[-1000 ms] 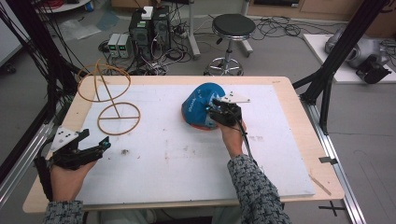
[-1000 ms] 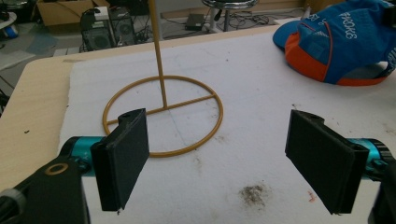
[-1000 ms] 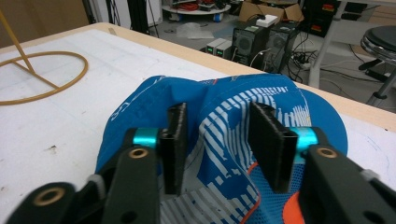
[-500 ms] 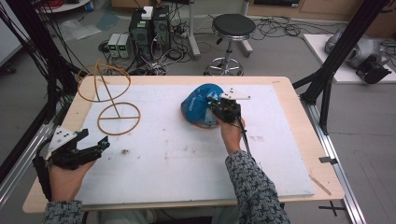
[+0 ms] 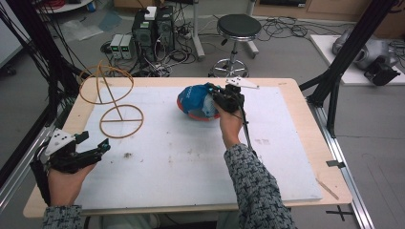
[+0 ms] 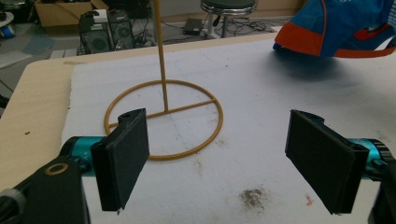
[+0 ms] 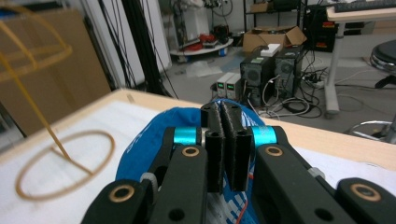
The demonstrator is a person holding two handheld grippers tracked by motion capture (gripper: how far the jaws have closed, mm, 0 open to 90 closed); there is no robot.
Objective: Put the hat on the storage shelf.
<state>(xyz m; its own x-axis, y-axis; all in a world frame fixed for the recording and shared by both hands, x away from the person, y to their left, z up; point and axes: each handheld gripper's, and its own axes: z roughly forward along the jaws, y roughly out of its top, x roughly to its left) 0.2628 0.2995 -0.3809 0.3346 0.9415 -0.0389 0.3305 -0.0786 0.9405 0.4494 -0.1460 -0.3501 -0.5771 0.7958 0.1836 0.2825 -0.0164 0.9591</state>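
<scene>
Blue fabric trimmed in orange-red, a cap point(image 5: 197, 101) sits bunched near the far middle of the white mat point(image 5: 191, 157) that covers a wooden table point(image 5: 305, 133), its crown humped and its edge lifted off the surface. At its right side the right gripper point(image 5: 216, 97) is pressed together on the cloth, held by a hand point(image 5: 230, 125) whose patterned sleeve reaches in from the near edge, the forearm angled toward the far side. Well apart, at the near left corner, the left gripper point(image 5: 98, 148) lies low over the mat's edge in the person's other hand point(image 5: 64, 179), pointing right, its jaws spread wide with nothing between them. Beside the far left of the mat stands a yellow wire stand point(image 5: 114, 105), a flat ring base with a thin upright carrying a domed hoop. The left gripper view looks between the two parted black pads point(image 6: 123, 156) at the stand's ring base and post, with the cap's orange-edged underside raised at the far right and a small smudge of dirt point(image 6: 254, 198) on the mat. The right gripper view shows the pads nearly touching with blue fabric just beyond and below them; whether a fold lies between them cannot be told there. Past the table are computer towers point(image 7: 273, 70) and a stool point(image 5: 239, 28).
</scene>
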